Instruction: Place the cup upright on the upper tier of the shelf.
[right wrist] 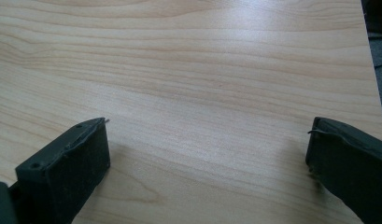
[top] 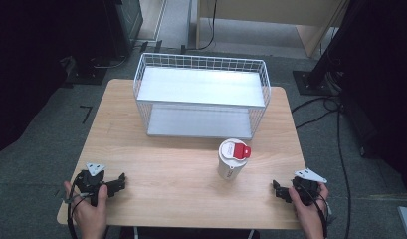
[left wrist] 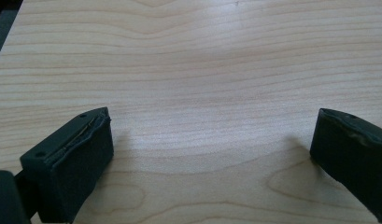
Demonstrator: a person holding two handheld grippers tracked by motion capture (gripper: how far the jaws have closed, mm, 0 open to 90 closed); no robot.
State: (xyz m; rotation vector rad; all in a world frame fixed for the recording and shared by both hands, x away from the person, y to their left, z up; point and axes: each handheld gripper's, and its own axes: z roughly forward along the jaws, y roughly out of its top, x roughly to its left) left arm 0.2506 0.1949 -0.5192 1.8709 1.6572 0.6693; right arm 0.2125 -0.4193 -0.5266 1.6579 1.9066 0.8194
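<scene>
At the near left corner of a wooden table point(top: 191, 174), a hand point(top: 89, 214) rests the left tool point(top: 116, 184), its jaws spread wide over bare wood. A white wire basket point(top: 201, 94) stands at the far middle. In front of it, slightly right, a white cup with a red-tabbed lid point(top: 232, 158) stands upright. At the near right corner, the right tool point(top: 279, 190) lies likewise spread, gripping nothing.
</scene>
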